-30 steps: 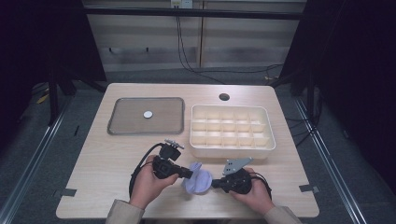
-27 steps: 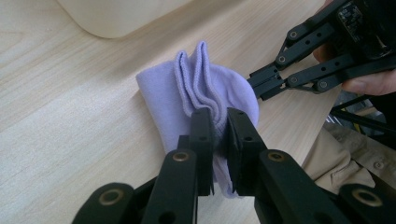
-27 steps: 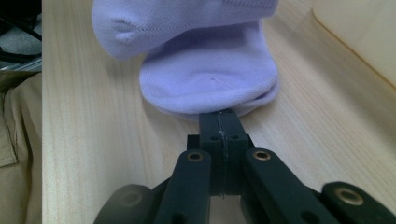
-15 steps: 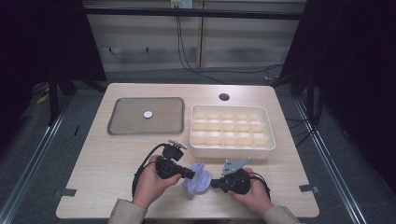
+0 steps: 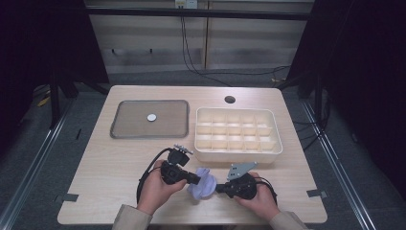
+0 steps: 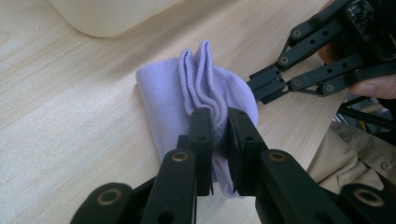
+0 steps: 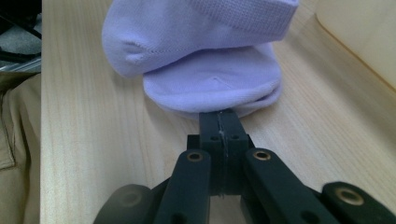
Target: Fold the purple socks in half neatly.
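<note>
Lilac sock (image 6: 196, 98), its pinched edges hidden inside both grippers' closed jaws

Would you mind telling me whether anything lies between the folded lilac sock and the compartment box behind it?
Nothing visible does. The lilac sock, gripped by both tongs, sits just in front of the cream compartment box, with bare table between them.

A light wooden table (image 5: 110, 177) stands on grey carpet (image 5: 28, 158), black curtains (image 5: 364, 72) flanking a pale wall (image 5: 143, 43).
</note>
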Demonstrator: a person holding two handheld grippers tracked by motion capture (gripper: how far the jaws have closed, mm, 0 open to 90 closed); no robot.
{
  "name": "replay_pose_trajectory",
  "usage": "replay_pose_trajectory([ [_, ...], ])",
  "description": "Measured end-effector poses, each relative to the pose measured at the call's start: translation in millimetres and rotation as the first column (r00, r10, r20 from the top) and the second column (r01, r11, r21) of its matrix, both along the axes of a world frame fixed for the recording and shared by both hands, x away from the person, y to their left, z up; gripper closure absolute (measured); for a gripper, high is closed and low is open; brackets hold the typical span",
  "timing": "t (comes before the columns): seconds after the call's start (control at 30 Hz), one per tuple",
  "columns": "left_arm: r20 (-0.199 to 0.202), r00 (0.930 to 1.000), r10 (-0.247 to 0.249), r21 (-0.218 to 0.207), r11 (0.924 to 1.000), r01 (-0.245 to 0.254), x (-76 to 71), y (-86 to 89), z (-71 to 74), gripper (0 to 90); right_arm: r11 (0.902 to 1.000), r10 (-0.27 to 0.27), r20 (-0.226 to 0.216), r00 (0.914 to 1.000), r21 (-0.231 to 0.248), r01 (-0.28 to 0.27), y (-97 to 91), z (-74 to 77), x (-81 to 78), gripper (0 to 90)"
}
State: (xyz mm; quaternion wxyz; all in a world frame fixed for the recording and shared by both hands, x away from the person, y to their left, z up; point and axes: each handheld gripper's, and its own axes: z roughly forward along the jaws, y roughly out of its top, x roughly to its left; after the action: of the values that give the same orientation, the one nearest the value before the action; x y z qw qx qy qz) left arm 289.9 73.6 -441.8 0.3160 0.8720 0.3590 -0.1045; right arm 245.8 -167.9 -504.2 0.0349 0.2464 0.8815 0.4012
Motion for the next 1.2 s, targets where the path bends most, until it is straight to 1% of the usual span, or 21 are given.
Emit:
replay_pose_trajectory([
  [0.03,-0.001,1.0000,0.001,0.006,1.0000,-0.001,-0.2,-0.4,-0.1,80.6,1.0000,-0.002,-0.002,1.0000,0.000,0.002,0.0,0.0,0.0,90.0],
  [0.1,-0.003,1.0000,-0.002,0.002,1.0000,0.002,-0.2,-0.9,-1.1,80.3,1.0000,0.000,0.003,1.0000,0.000,0.000,0.2,0.0,0.2,90.0],
  [0.17,-0.001,1.0000,-0.006,-0.001,1.0000,0.006,-0.1,-1.4,-1.9,79.9,1.0000,-0.001,-0.002,1.0000,0.000,0.001,0.1,0.0,0.1,90.0],
  [0.23,0.005,1.0000,-0.006,0.002,1.0000,0.006,-0.5,-2.1,-2.4,79.3,1.0000,-0.001,-0.001,1.0000,0.000,0.001,0.1,0.0,0.1,90.0],
  [0.47,0.002,1.0000,-0.005,0.005,1.0000,0.005,-0.5,-3.3,-3.7,76.1,1.0000,0.001,-0.003,1.0000,0.001,-0.001,0.0,0.0,0.1,90.0],
  [0.63,0.013,0.9999,0.002,0.002,1.0000,-0.002,-1.7,-5.3,-4.3,70.3,1.0000,-0.001,-0.005,1.0000,0.003,0.001,0.2,0.0,0.0,90.0],
  [0.67,0.011,0.9999,-0.005,-0.007,1.0000,0.005,-1.7,-5.4,-3.4,68.9,1.0000,0.000,-0.004,1.0000,0.002,0.000,0.2,0.0,0.1,90.0],
  [0.7,0.011,0.9999,-0.005,-0.007,1.0000,0.005,-1.7,-5.4,-3.4,68.2,1.0000,0.000,-0.004,1.0000,0.002,0.000,0.2,0.0,0.1,90.0],
  [0.73,0.018,0.9998,0.004,-0.013,0.9999,-0.004,-2.3,-5.4,-1.5,67.0,1.0000,0.000,-0.007,1.0000,0.003,0.000,0.2,0.0,0.2,90.0],
  [0.77,0.020,0.9998,0.000,-0.011,0.9999,0.000,-2.0,-4.6,-0.4,65.6,1.0000,-0.001,-0.008,1.0000,0.003,0.001,0.2,0.0,0.1,90.0],
  [0.8,0.019,0.9998,0.007,-0.016,0.9999,-0.007,-2.0,-4.1,0.2,64.0,1.0000,0.002,-0.006,1.0000,0.001,-0.002,0.0,-0.1,0.2,90.0],
  [0.9,0.024,0.9997,0.010,-0.019,0.9998,-0.009,-1.4,-2.4,1.3,62.9,1.0000,-0.001,-0.009,1.0000,0.003,0.001,-0.1,-0.1,0.2,90.0],
  [1.0,0.029,0.9993,0.021,-0.021,0.9996,-0.020,-0.8,-0.2,2.5,59.4,1.0000,0.000,-0.009,1.0000,0.003,0.000,-0.1,0.0,0.3,90.0],
  [1.03,0.032,0.9992,0.025,-0.031,0.9992,-0.024,-0.2,1.6,3.1,58.3,1.0000,0.001,-0.008,1.0000,0.001,-0.001,-0.2,0.0,0.5,90.0],
  [1.07,0.029,0.9990,0.033,-0.033,0.9990,-0.032,-0.3,2.4,3.5,57.6,1.0000,0.000,-0.010,0.9999,0.004,0.000,-0.1,-0.1,0.3,90.0],
  [1.1,0.034,0.9987,0.039,-0.037,0.9986,-0.038,-0.1,3.0,3.8,56.4,1.0000,0.002,-0.008,1.0000,0.003,-0.002,-0.1,-0.1,0.5,90.0],
  [1.2,0.040,0.9983,0.042,-0.035,0.9986,-0.041,0.5,4.9,4.1,54.3,1.0000,0.002,-0.008,1.0000,0.003,-0.002,-0.1,0.0,0.5,90.0],
])
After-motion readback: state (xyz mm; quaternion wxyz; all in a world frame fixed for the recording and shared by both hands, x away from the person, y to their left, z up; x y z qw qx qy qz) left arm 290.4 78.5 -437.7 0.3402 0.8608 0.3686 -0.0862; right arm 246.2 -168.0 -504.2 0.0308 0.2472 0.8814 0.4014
